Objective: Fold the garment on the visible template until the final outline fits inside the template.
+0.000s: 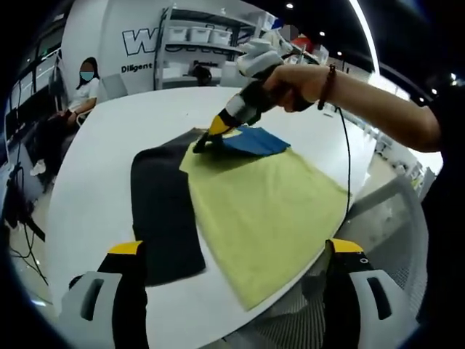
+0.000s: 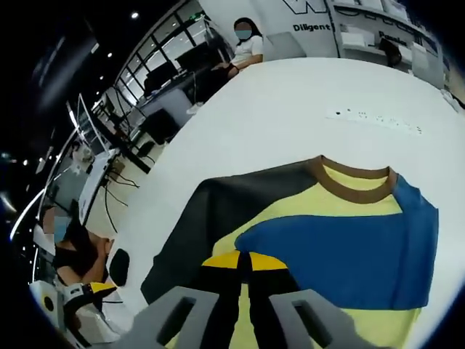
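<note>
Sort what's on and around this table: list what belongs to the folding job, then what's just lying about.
Belongs to the job:
- garment, yellow with a blue band
- dark template under it
- right hand-held gripper, shut on the garment
- left hand-held gripper, jaws apart, near the table edge

Just lying about:
- white power strip on the table
- shelving with white bins behind
- seated person in the background

A round white worktop (image 1: 94, 196) is seen; behind it, shelving (image 1: 196, 43) with white bins is set against a lettered wall (image 1: 138, 40), under ceiling spotlights (image 1: 289, 6).
</note>
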Available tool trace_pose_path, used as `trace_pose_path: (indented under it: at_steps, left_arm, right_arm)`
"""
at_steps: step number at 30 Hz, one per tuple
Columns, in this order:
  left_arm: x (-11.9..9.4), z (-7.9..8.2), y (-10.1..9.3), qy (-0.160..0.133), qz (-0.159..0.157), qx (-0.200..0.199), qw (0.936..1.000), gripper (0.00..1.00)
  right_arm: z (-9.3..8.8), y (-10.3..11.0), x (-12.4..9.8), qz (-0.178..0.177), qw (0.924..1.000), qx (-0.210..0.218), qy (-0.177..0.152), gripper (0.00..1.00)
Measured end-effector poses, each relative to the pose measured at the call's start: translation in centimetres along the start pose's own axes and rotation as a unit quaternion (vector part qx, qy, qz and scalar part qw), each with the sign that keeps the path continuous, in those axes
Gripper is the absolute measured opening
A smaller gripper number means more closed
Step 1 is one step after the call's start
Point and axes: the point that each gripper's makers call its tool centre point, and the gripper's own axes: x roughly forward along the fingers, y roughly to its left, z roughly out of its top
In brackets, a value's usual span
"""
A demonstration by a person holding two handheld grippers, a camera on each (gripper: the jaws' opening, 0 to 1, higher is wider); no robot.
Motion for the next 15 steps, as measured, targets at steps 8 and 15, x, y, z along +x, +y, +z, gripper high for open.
trace_pose_path:
  at_steps: [8,15]
  left_arm:
    - [0.0,-0.4,0.4,0.001,0.002,-0.007,1.0000,0.97]
    - [0.3,-0.5,0.3,0.005,-0.001,-0.006,1.0000,0.96]
  right_arm:
    - [-2.9,-0.5,1.2,-0.031,0.9983,-0.031,0.039,0.00]
    - [-5.0,-1.5,1.9,-0.058,0.9947,-0.055,0.065,0.00]
